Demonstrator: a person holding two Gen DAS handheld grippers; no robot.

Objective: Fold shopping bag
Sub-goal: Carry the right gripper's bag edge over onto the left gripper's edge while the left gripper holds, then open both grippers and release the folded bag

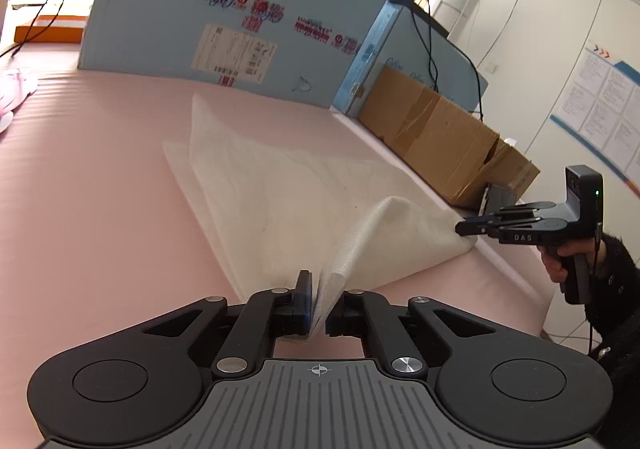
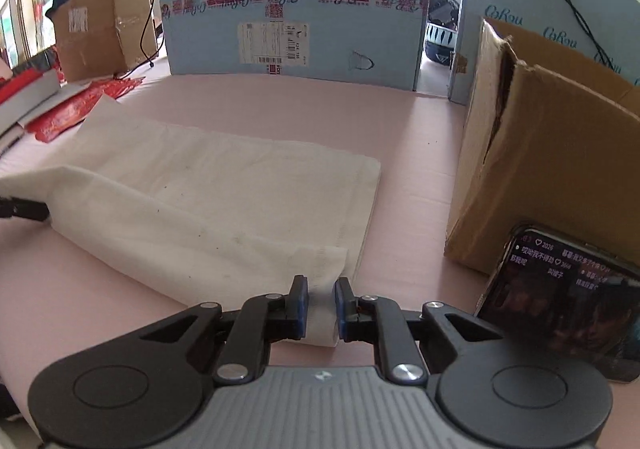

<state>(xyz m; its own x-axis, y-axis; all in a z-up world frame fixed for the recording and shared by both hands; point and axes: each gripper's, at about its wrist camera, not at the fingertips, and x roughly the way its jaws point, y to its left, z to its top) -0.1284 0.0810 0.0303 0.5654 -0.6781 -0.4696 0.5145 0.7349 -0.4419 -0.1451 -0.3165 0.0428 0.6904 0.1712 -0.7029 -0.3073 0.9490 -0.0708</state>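
Note:
A white fabric shopping bag (image 1: 280, 185) lies on the pink table (image 1: 100, 209), partly folded over itself. My left gripper (image 1: 318, 303) is shut on the bag's near edge, lifted slightly off the table. My right gripper shows in the left wrist view (image 1: 460, 228) at the right, clamped on the other end of that edge. In the right wrist view the bag (image 2: 224, 193) spreads ahead, and my right gripper (image 2: 321, 303) is shut on its near corner. The left gripper's fingertips (image 2: 28, 209) show at the bag's left end.
A large blue carton (image 2: 292, 9) stands at the table's far side. A brown cardboard box (image 2: 540, 153) stands right, with a lit phone (image 2: 560, 297) leaning against it. Red packets (image 2: 80, 109) and books (image 2: 24, 93) lie at the left. Cables hang over the cartons.

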